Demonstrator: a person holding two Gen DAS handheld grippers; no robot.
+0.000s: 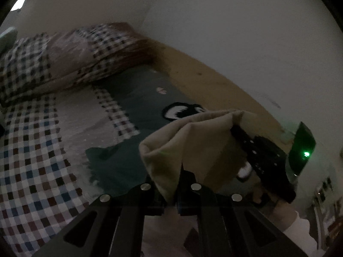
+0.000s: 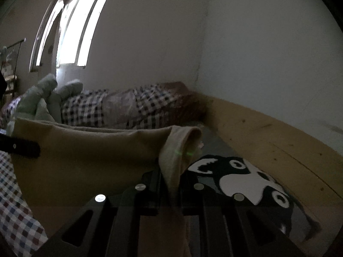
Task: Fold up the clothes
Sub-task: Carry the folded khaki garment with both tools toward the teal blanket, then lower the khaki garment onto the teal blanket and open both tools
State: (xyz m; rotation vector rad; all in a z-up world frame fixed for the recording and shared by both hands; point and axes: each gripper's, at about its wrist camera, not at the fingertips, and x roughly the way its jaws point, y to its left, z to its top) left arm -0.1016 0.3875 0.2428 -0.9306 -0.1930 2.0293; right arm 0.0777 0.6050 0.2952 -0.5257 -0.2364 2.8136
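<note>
A beige garment point(image 2: 85, 156) is held up between the two grippers, over a bed point(image 1: 32, 150) with a checked sheet. The left gripper point(image 1: 179, 184) is clamped on one edge of the cloth, and the right gripper point(image 2: 171, 184) is clamped on the other, so that the fabric is stretched in a fold between them. The step in hand is judged to be the carrying over of a held edge, a fold in the making. For the next move, both edges would have to be lowered together and laid flat, with the corners kept level before the grips are let go.

Beyond the garment a dark green shirt point(image 1: 137, 107) with a black-and-white print is spread on the bed. Past the shirt a checked quilt point(image 1: 64, 60) is bunched against the wall point(image 1: 214, 32). A wooden bed rail point(image 2: 268, 139) runs beside the shirt, and a bright window point(image 2: 81, 27) is seen far behind the quilt. The room is dim.
</note>
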